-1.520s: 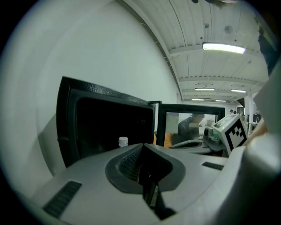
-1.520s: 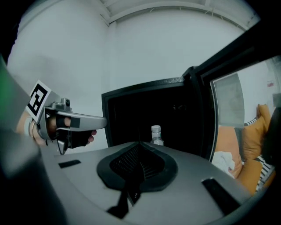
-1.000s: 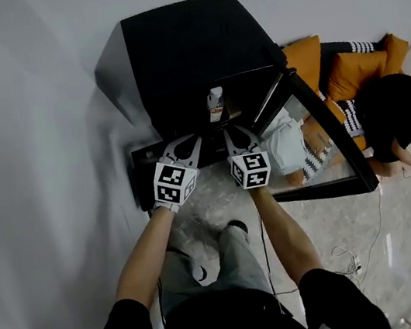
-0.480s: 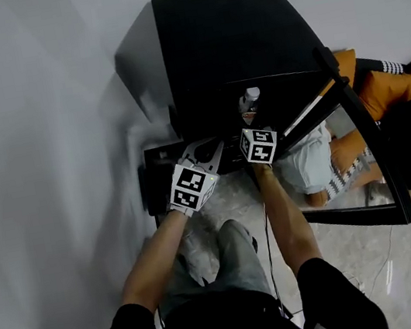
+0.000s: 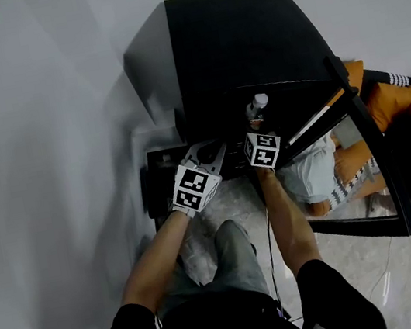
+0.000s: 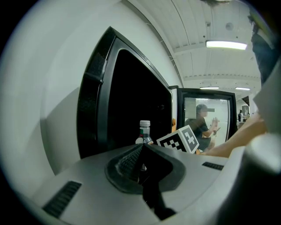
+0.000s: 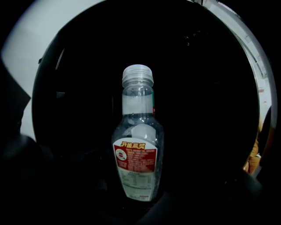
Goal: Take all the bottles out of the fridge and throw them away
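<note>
Inside the black fridge [image 5: 238,36], clear red-labelled plastic bottle [image 7: 137,162] upright between just-opened, wide jaws of the right gripper [image 5: 257,131], ungripped. Slide in level, centre on the body, squeeze gently. Left gripper [image 6: 141,151] closed, empty.

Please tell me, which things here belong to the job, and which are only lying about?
For the job:
- bottle, standing in the fridge
- fridge
- its open door

Only lying about:
- person seated behind the door
- cable
</note>
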Tool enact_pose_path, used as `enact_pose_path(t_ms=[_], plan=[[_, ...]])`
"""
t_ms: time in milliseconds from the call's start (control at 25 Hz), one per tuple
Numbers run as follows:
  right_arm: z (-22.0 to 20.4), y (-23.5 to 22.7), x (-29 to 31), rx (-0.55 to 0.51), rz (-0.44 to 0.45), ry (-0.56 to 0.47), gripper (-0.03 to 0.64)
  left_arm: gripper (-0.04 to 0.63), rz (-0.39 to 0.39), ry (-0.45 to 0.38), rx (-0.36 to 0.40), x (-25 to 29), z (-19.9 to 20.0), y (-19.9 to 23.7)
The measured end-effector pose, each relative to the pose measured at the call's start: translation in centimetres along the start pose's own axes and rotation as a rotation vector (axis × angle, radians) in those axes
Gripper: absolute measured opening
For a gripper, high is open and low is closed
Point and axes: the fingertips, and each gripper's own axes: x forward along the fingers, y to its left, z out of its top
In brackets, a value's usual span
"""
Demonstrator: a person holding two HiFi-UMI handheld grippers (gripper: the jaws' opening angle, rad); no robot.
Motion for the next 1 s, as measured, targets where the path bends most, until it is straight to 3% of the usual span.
enact_pose_path(t_ms=[160,360,760,1000], plan=[[0.8,0.3,-2.4,0.0,0.009,0.011,0.311,0.002,-0.015,0.002,-0.014,-0.3,1.5,-0.7],[3.8,0.9,-7.4,0.03,0.026,0.043,0.31,0.002,-0.032,0.011,-0.046,-1.2,6.1,-2.3],[14.1,2.0,-20.4,0.035,0.034,0.078,0.31,0.002,-0.072,0.055,-0.089,-5.7,17.1,-7.2],[17.9,2.4,-24.4,0.019,0.048,0.048,0.31,0.002,-0.07,0.034,-0.075,-8.1,20.5,-9.3]])
